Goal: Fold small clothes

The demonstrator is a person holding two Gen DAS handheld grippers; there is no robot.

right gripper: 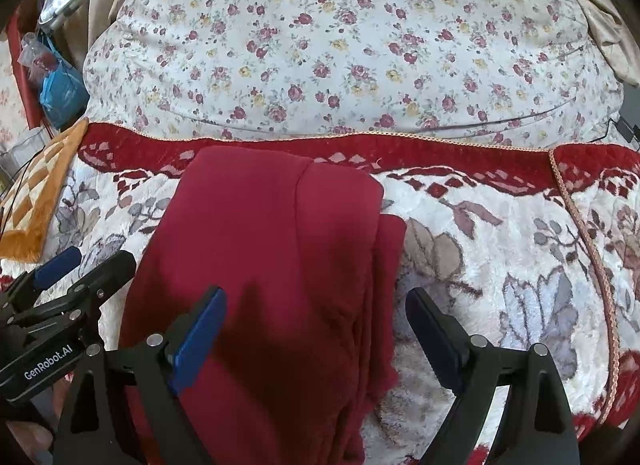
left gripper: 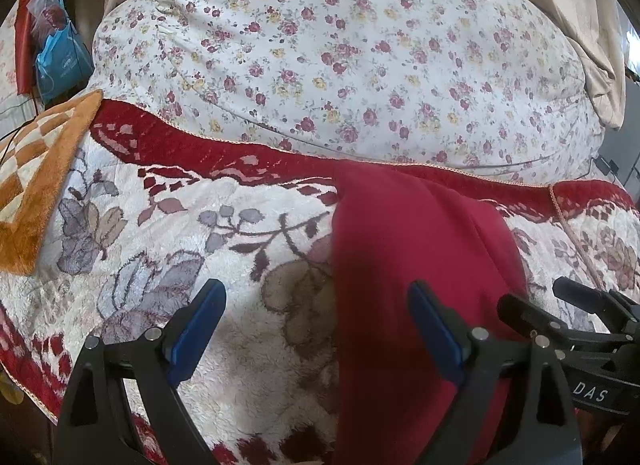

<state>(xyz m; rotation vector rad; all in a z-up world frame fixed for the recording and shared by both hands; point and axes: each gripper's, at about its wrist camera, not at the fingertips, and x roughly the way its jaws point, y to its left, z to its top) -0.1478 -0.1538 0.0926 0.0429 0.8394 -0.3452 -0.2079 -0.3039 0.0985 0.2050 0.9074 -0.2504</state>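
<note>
Across the left wrist view, your working surface is a plush cream blanket [left gripper: 248, 265] with grey and brown flowers and a dark red border. Behind it, a white quilt [left gripper: 344, 49] printed with small roses fills the upper half of the frame. An orange checked mat [left gripper: 36, 185] lies at the left edge, and a blue bag [left gripper: 60, 65] hangs in the upper left. The red garment [left gripper: 416, 285] lies flat on the blanket, right of centre, running from the border down to the bottom edge. Your left gripper [left gripper: 316, 329] is spread wide and holds nothing; its right blue finger [left gripper: 436, 333] sits over the garment's left part, while its left finger is over bare blanket. Your right gripper [left gripper: 560, 309] shows at the lower right edge, just beside the garment's right side.

Across the right wrist view, the same blanket [right gripper: 500, 265], quilt [right gripper: 340, 45], mat [right gripper: 36, 193] and bag [right gripper: 60, 93] appear. The red garment [right gripper: 260, 265] now fills the centre-left, with a folded layer along its right side. Your right gripper [right gripper: 316, 329] is wide apart and empty; its left finger [right gripper: 198, 341] is over the cloth and its right finger is over the blanket. Your left gripper [right gripper: 80, 271], at the left edge, also stands apart, just beside the garment's left edge.
</note>
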